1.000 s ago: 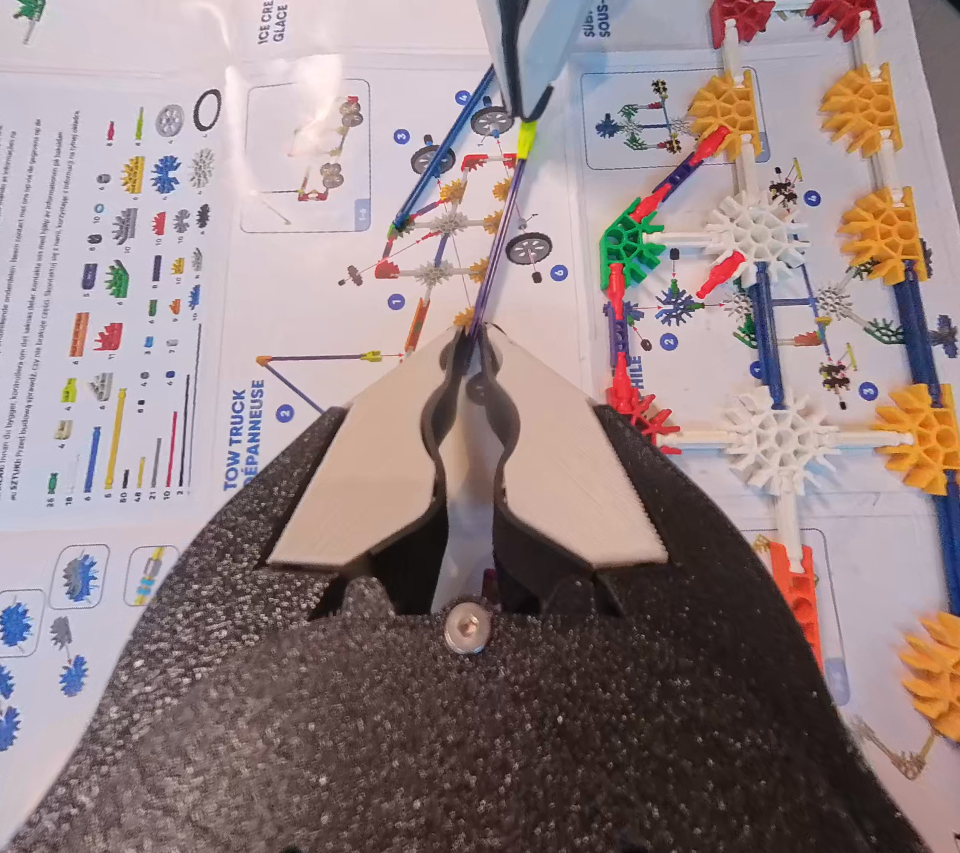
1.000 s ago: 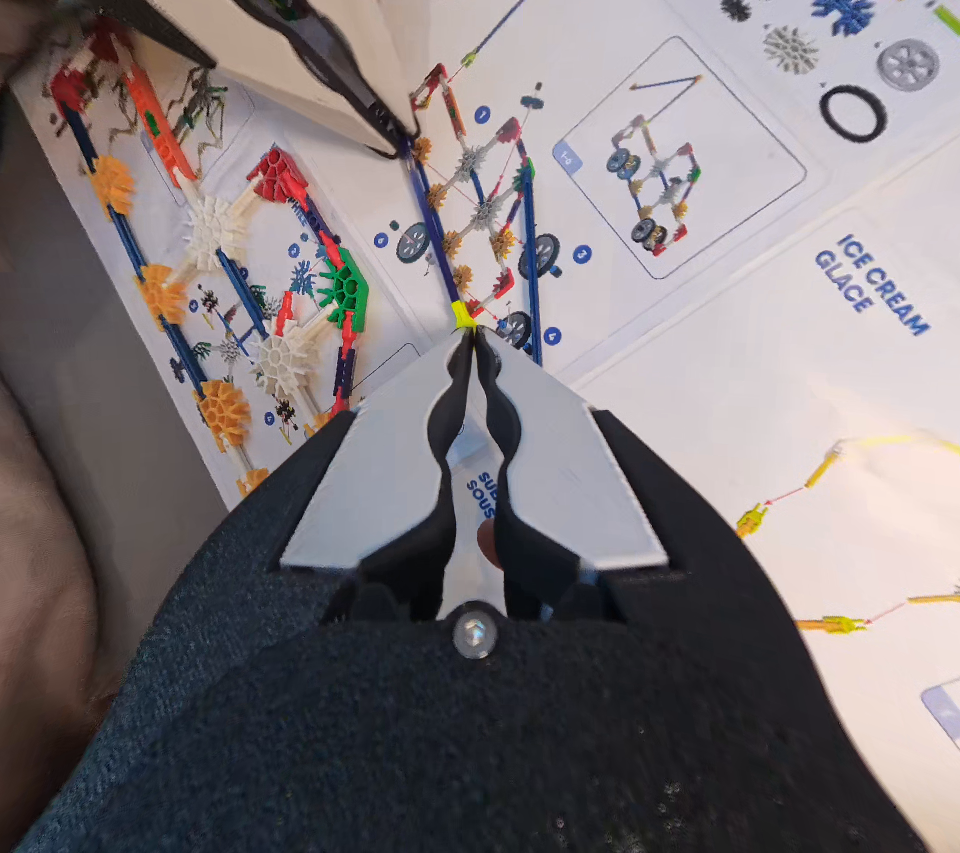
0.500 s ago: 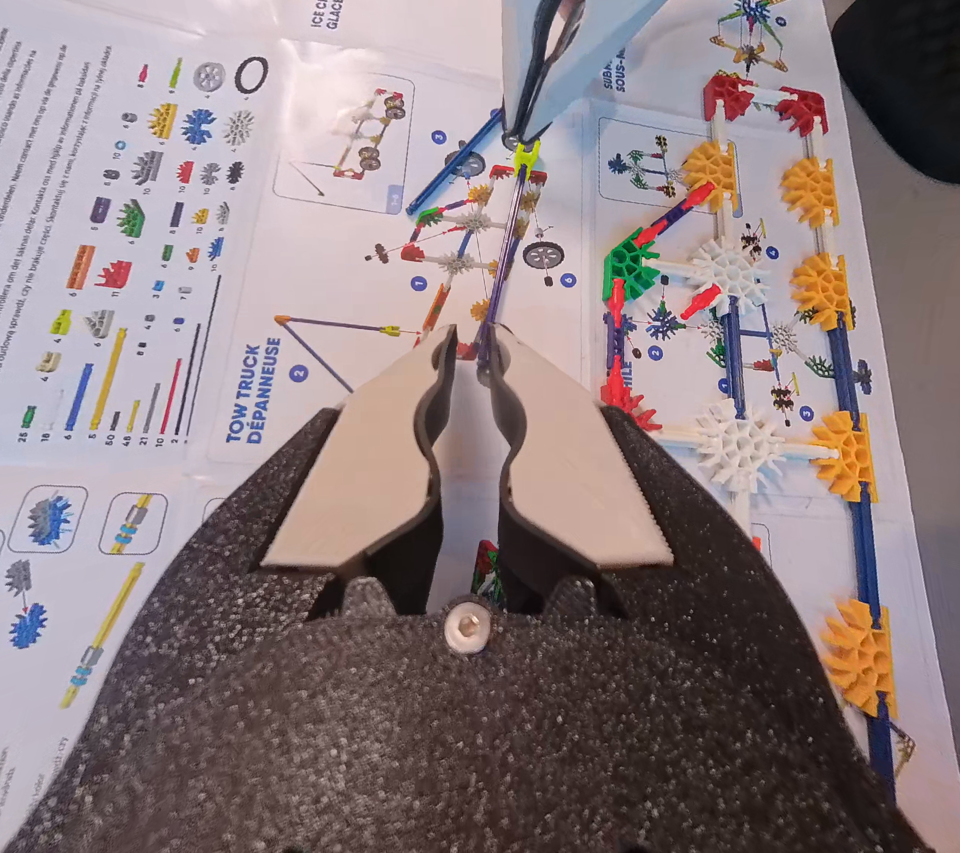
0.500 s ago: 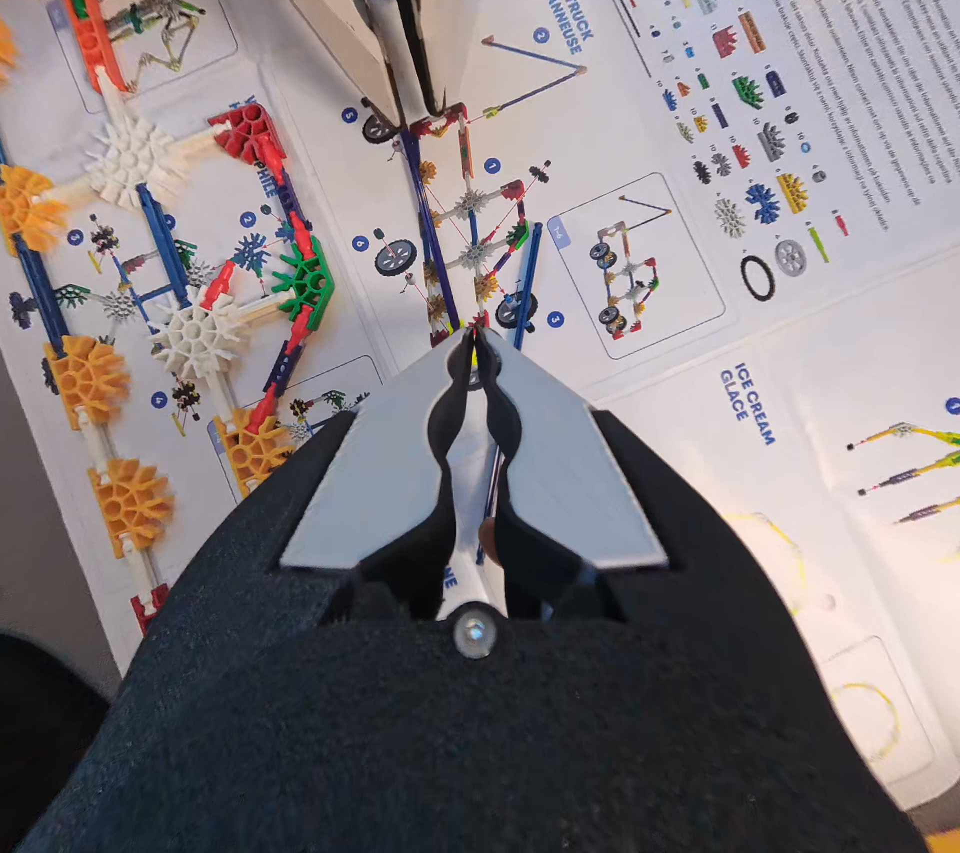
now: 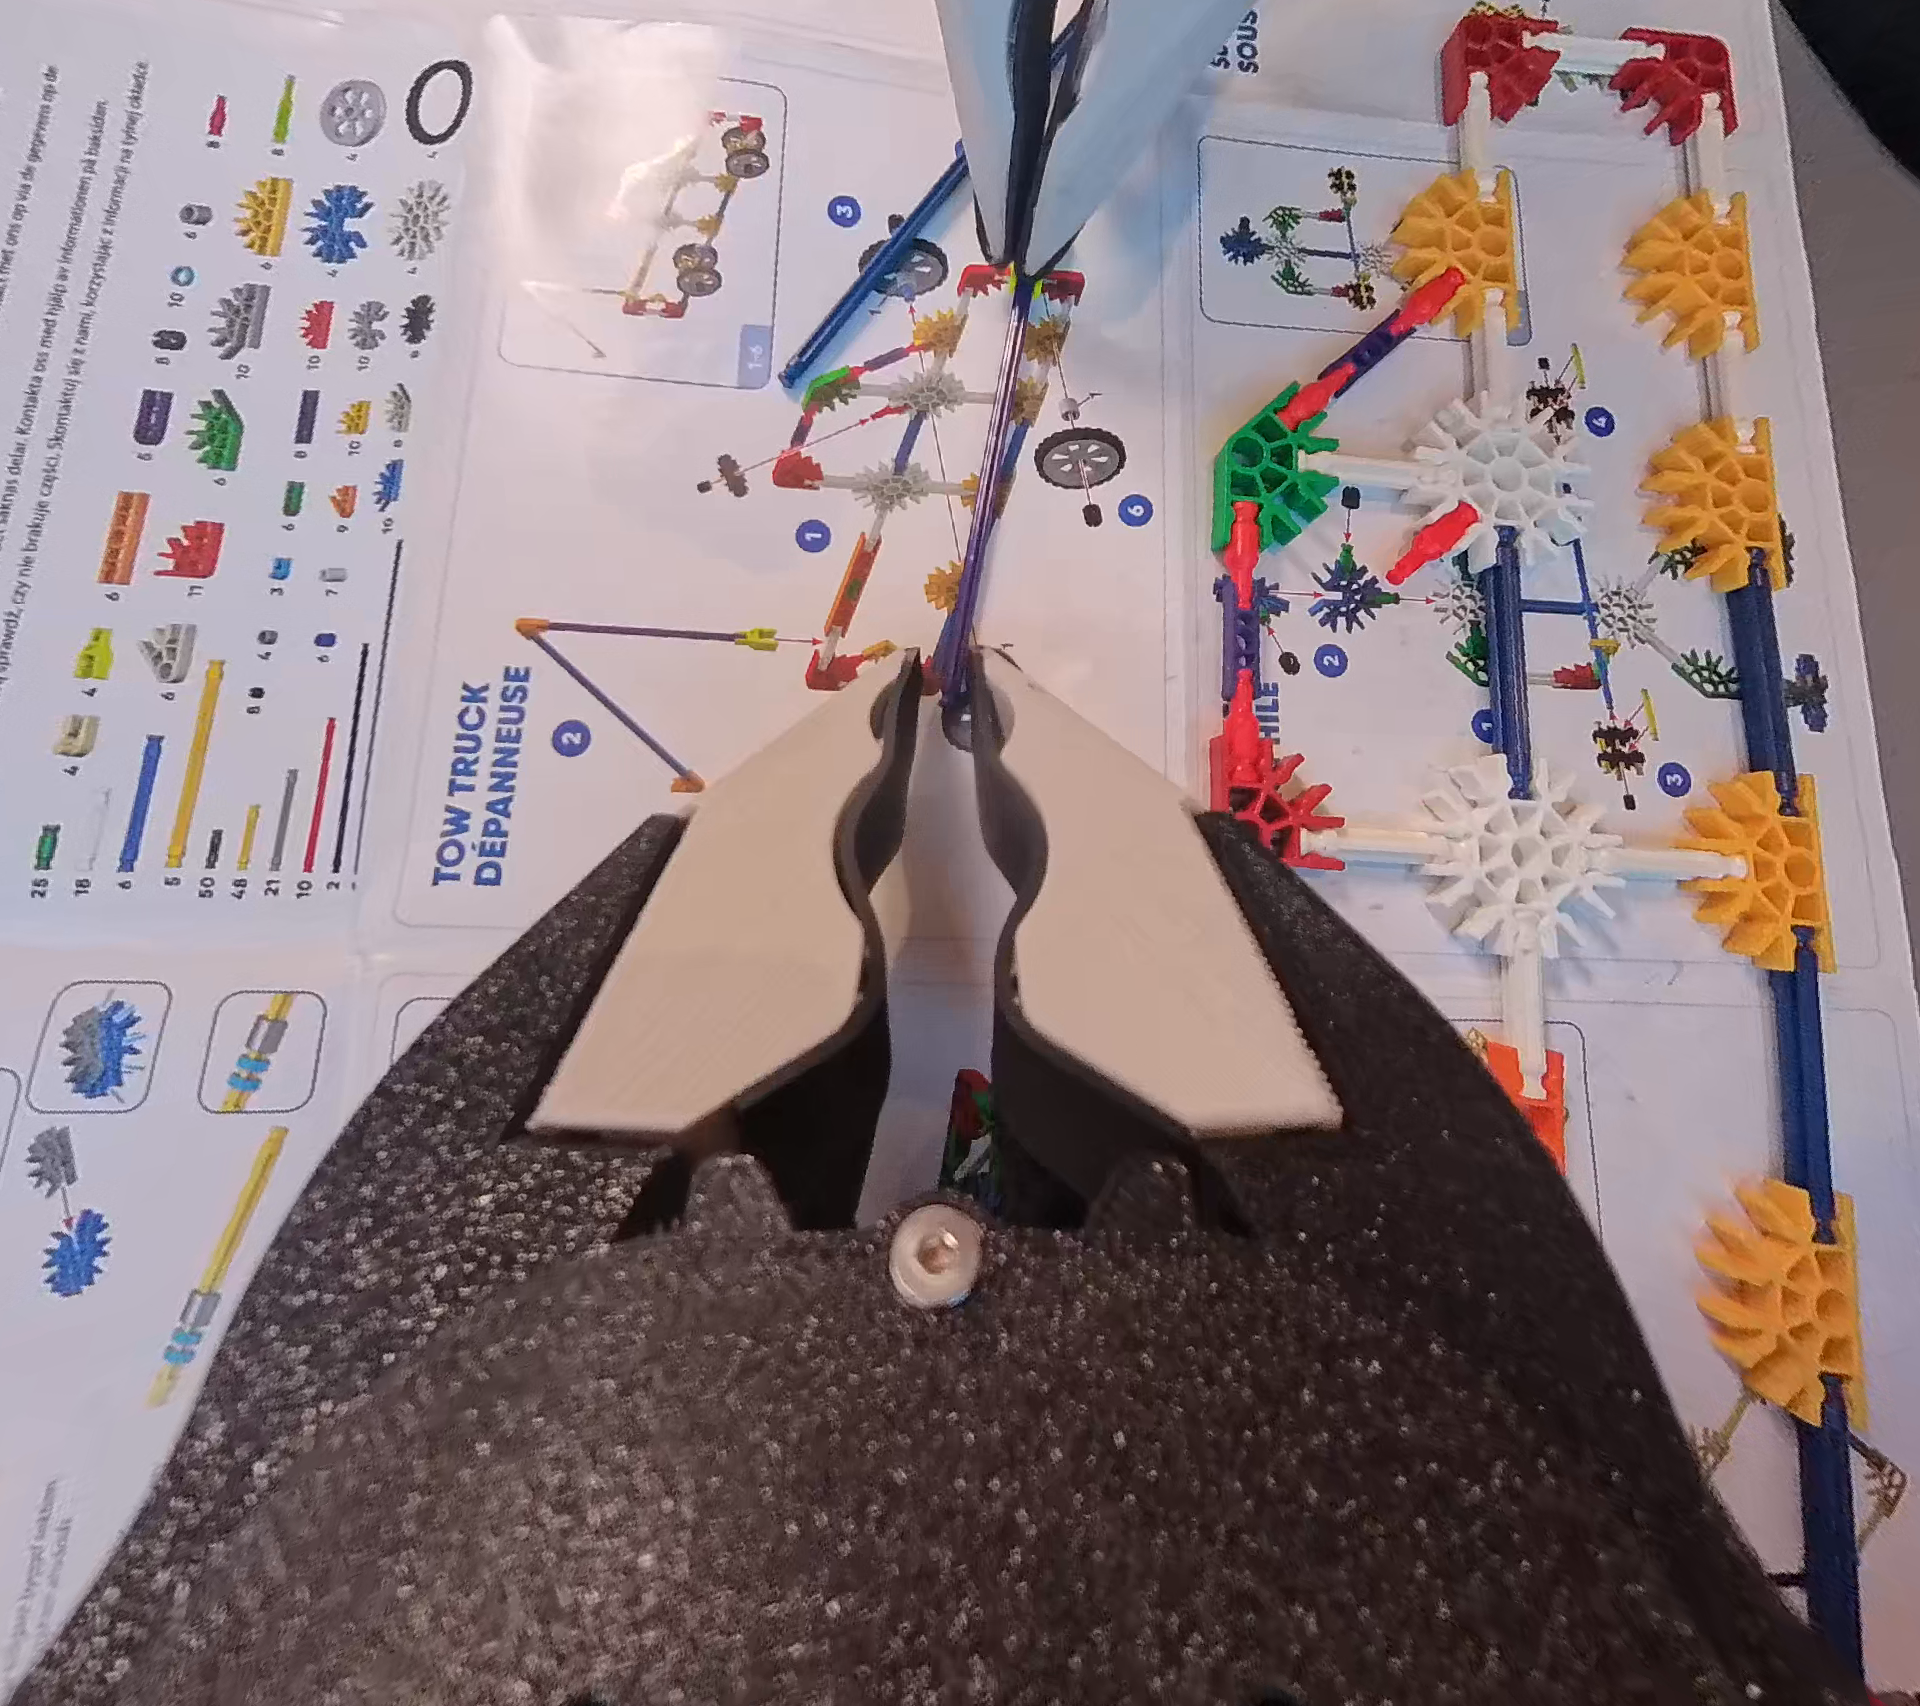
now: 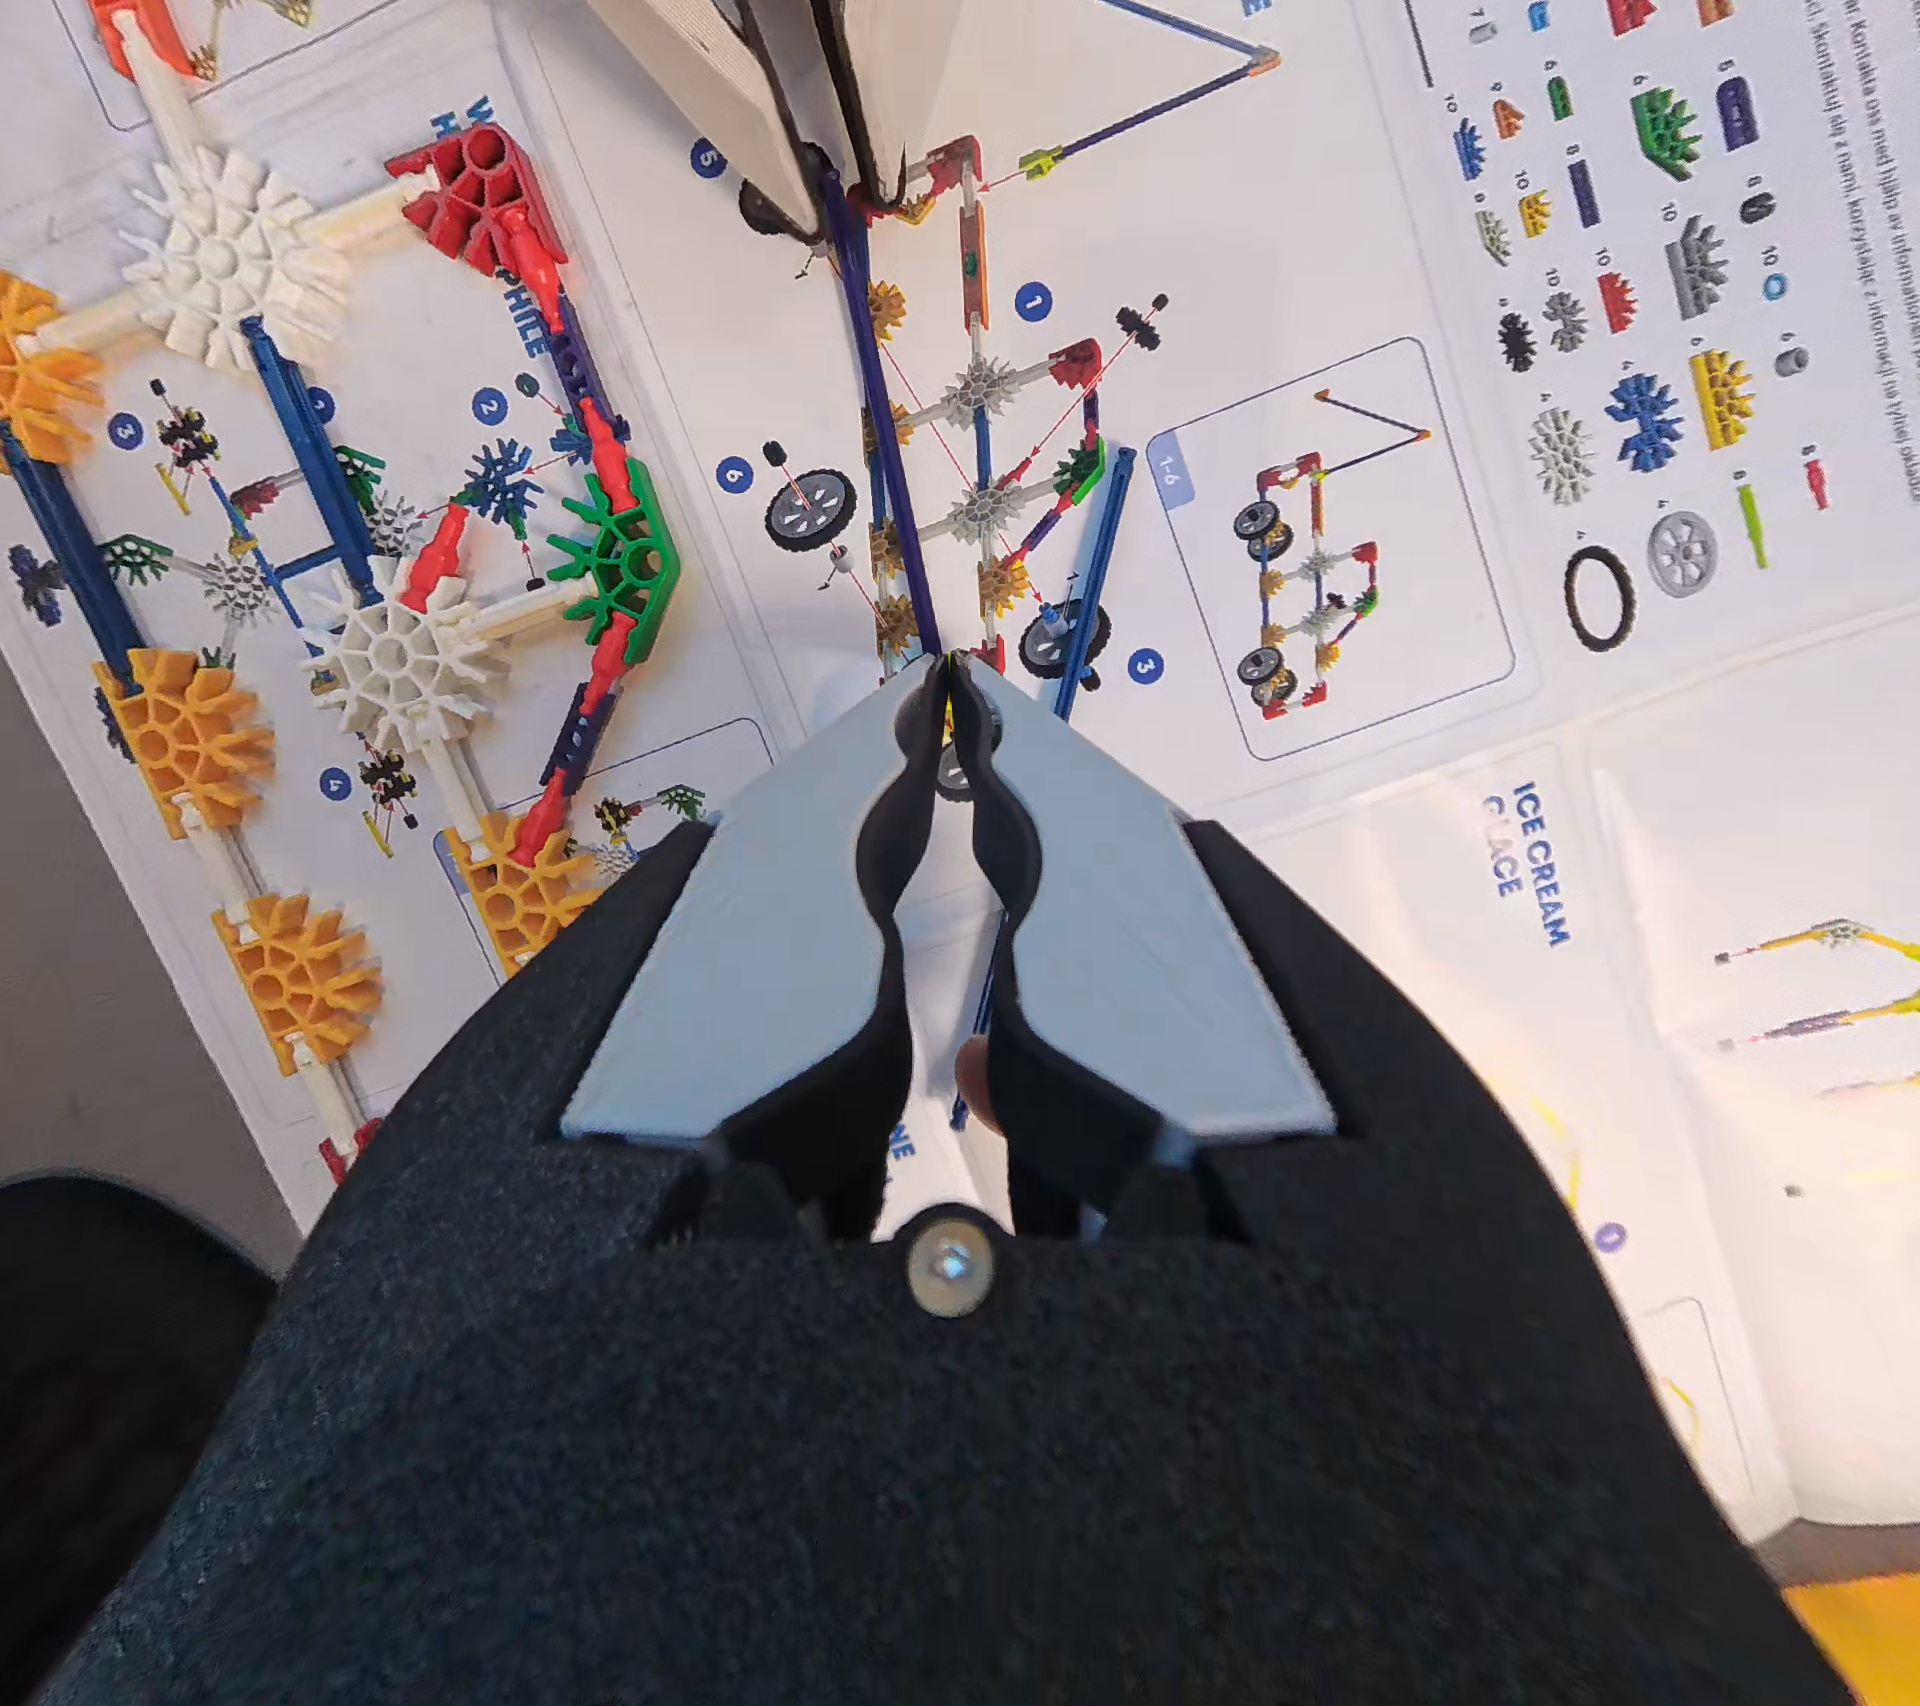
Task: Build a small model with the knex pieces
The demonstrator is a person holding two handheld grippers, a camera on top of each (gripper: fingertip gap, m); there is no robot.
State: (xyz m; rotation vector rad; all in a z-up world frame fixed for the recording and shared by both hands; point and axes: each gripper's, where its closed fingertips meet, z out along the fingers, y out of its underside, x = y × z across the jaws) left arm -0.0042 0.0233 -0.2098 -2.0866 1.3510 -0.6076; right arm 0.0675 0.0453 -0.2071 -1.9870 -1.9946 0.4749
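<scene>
Left claw (image 5: 948, 677) is nearly closed, pinching one end of a thin purple rod (image 5: 989, 484); right claw (image 6: 948, 669) is pressed together on the opposite end, at a small yellow-green tip. Held so, the rod spans taut between them above the instruction sheet (image 5: 644, 46). Beside the rod lies the assembled frame (image 5: 1507, 493), untouched.

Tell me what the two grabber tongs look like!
The left tongs have two beige wedge-shaped fingers with wavy black inner pads, set in a speckled grey-black body with a silver screw. The right tongs have the same shape, but with pale blue-grey fingers, a darker charcoal body and a silver screw too. No cables or sleeves show.
</scene>
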